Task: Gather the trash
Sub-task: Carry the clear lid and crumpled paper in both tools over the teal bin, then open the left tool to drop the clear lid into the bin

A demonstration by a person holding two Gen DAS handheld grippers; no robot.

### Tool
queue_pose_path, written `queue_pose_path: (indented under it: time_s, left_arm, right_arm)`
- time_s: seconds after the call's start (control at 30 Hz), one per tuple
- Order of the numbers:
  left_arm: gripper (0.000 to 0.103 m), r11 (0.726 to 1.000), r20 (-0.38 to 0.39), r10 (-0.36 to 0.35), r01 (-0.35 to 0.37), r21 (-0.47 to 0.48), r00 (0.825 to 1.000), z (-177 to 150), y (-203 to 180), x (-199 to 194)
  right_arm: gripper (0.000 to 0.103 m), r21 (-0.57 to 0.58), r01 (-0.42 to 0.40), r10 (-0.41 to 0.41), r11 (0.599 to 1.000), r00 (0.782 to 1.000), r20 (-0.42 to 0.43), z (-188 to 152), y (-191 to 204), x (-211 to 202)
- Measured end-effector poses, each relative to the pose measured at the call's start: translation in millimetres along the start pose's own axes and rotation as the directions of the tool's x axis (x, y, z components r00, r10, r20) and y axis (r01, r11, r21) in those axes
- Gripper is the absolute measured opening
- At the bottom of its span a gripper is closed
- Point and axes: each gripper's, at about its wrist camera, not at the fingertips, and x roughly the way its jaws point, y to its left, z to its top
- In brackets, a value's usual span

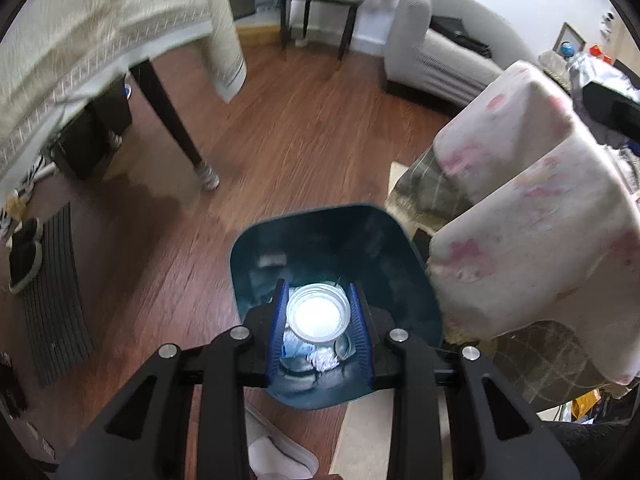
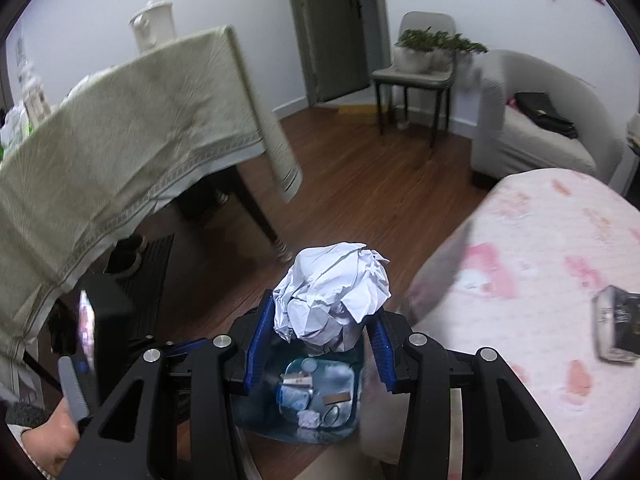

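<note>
A dark teal trash bin (image 1: 396,248) stands on the wood floor, seen from above, with several bits of paper and plastic trash inside. My left gripper (image 1: 319,312) hangs over the bin's mouth, shut on a clear round plastic cup (image 1: 318,312) seen end on. My right gripper (image 2: 320,316) is shut on a ball of crumpled white paper (image 2: 332,292) and holds it above the same bin (image 2: 256,416), whose contents show below the fingers.
A table with a beige cloth (image 1: 80,40) and dark legs (image 1: 172,120) stands left. A bed or couch with a pink-patterned cover (image 2: 540,280) is right, a dark object (image 2: 618,322) on it. A chair (image 2: 416,76) and an armchair (image 2: 532,120) stand behind.
</note>
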Motion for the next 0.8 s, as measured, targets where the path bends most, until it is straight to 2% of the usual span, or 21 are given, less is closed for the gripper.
queue_pose_path:
  time_s: [0.13,0.33,0.57,0.6,0.67,0.8]
  left_arm:
    - [0.033,1.000,-0.047,0.010,-0.010,-0.007,0.999,-8,7,16]
    - [0.033,0.999,-0.120,0.047,-0.046,0.009,0.992,-24,19,41]
    - [0.033,0.999,-0.177,0.027,-0.030,-0.016,0.984,-34,34,56]
    - [0.035,1.000,-0.182,0.020,-0.024,-0.019,0.983,-35,36,57]
    - [0.058,1.000,-0.183,0.007,-0.012,-0.025,0.983,-37,37,60]
    - [0.059,1.000,-0.168,0.006,-0.010,-0.021,0.986,-39,41,57]
  right_arm:
    - [0.045,-0.009,-0.041,0.041,0.999,0.998,-0.051,-7,17,21]
    - [0.045,-0.025,-0.052,0.049,0.998,0.993,-0.109,-14,33,49]
    - [0.045,-0.038,-0.072,0.065,0.997,0.985,-0.161,-24,45,68]
    - [0.045,-0.040,-0.075,0.067,0.996,0.983,-0.169,-25,47,71]
    - [0.045,-0.041,-0.078,0.069,0.996,0.981,-0.183,-27,49,77]
    - [0.045,-0.038,-0.072,0.062,0.997,0.975,-0.216,-33,52,91]
